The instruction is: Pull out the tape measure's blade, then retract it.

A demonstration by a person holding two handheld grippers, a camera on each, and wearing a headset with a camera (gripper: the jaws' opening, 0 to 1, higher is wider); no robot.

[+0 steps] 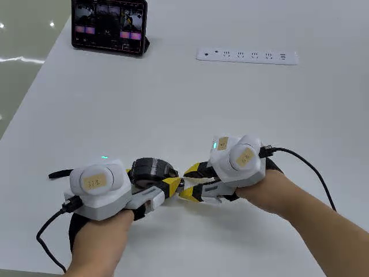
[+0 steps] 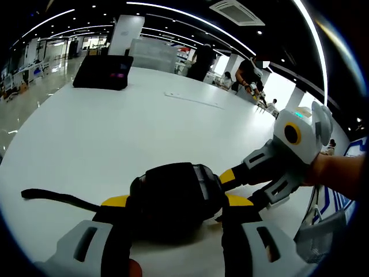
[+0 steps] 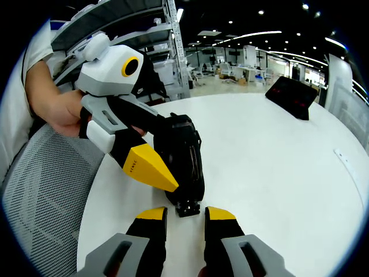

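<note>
Tape [image 1: 151, 169]: lower centre of head view, clamped in left gripper [image 2: 176, 202]. Right gripper [image 3: 187, 217]: 2 jaws parted, straddling hook [image 3: 187, 206]. Close squarely on hook; pull straight, level; hold tape steady.

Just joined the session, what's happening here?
A person works two handheld grippers at a white table. The left gripper is clamped on a black tape measure. The right gripper has its jaws open on either side of the blade's end tab, not closed on it. No blade is out yet.
</note>
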